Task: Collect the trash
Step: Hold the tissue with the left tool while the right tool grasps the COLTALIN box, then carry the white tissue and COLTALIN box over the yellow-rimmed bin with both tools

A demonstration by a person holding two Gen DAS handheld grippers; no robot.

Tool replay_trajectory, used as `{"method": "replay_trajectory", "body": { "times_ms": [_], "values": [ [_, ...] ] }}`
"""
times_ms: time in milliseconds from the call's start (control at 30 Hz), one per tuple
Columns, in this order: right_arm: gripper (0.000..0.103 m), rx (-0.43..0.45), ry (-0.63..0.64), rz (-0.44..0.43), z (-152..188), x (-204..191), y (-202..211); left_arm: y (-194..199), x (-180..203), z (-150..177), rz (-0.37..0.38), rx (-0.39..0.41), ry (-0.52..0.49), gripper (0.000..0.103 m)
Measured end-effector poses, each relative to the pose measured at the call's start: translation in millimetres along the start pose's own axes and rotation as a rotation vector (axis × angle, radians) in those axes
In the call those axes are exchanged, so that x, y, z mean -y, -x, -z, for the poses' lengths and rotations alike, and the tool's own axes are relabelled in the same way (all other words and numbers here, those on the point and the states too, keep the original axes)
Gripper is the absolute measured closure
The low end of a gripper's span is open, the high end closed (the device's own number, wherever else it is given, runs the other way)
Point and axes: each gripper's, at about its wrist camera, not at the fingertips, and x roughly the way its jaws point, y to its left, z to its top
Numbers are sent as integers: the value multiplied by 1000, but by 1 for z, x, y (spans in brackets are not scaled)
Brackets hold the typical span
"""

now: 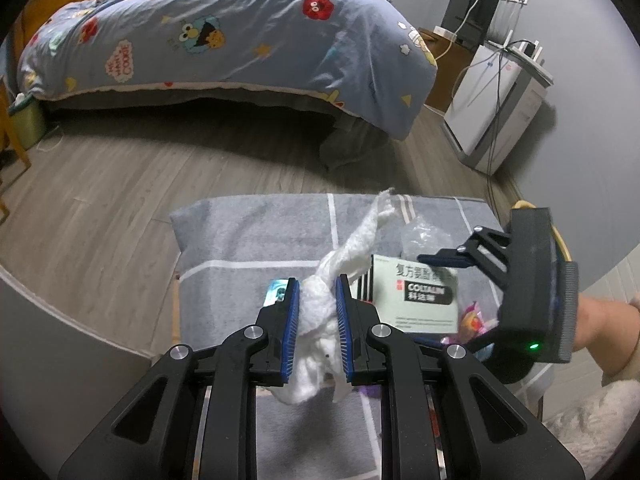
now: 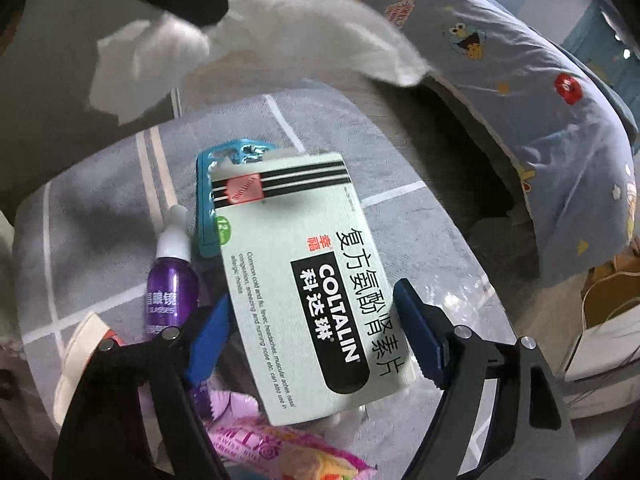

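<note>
My left gripper [image 1: 317, 308] is shut on a crumpled white tissue [image 1: 320, 328], held above a grey checked blanket [image 1: 256, 240]; the tissue [image 2: 280, 28] also shows at the top of the right wrist view. My right gripper [image 2: 312, 320] is open, its blue pads [image 2: 416, 332] on either side of a pale green Coltalin medicine box [image 2: 304, 276], apparently not touching it. The box [image 1: 416, 296] and the right gripper [image 1: 440, 260] also show in the left wrist view.
On the blanket [image 2: 100, 200] lie a teal blister pack [image 2: 208, 200], a purple spray bottle [image 2: 172, 280], a pink snack wrapper [image 2: 280, 448] and clear plastic [image 1: 424, 232]. A bed [image 1: 224, 40] stands beyond on wooden flooring. A green bin [image 1: 26, 124] is at far left. White appliances [image 1: 492, 108] stand right.
</note>
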Motion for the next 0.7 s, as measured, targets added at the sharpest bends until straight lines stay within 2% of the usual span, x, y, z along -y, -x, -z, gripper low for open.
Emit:
{"method": "replay_trajectory", "body": {
  "times_ms": [300,433,700],
  "values": [
    [28,34,-125,31,21,20,46,6,14,-4,5,21,-27,85],
    [28,51,-225,57,36,41,72,7,24,-7,9,27,-43,85],
    [28,105,-348,124,67,73,121,8,51,-16,26,45,-78,85]
  ]
}}
